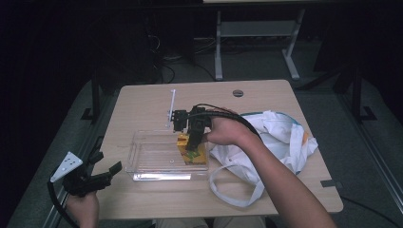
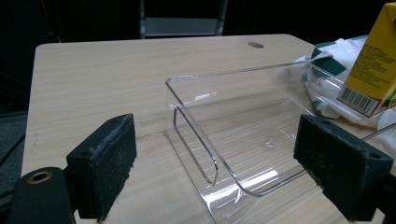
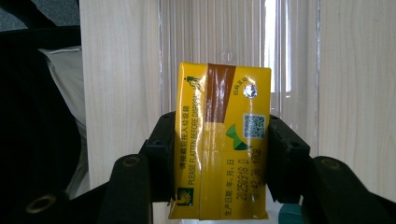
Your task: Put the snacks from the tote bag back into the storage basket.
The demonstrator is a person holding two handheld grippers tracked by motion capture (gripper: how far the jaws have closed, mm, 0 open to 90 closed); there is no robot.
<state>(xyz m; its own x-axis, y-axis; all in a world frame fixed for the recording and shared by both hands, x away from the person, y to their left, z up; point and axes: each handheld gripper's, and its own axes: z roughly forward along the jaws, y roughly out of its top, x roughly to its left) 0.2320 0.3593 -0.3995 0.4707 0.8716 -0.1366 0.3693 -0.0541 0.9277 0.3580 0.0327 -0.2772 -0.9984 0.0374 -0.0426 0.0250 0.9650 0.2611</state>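
One yellow carton (image 3: 220, 140), one clear tray (image 2: 224, 140), one white bag (image 1: 280, 137). Right gripper (image 3: 219, 158) is clamping the carton between its jaws over the tray; left gripper (image 2: 215, 172) is sitting apart, empty.

I see a pale, matt wood-grain worktop (image 2: 93, 79), a clear glossy plastic tray (image 2: 224, 135), a glossy printed carton (image 3: 222, 140), rough black foam-like pads (image 2: 105, 163), and a white bag (image 1: 280, 137), possibly cloth.

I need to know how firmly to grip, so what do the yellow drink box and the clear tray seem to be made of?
Yellow drink box: likely coated paperboard, glossy, with printed text, folded seams and a foil straw hole. Clear rectangular tray: apparently rigid acrylic or similar plastic; wood grain shows through and its edges glint.
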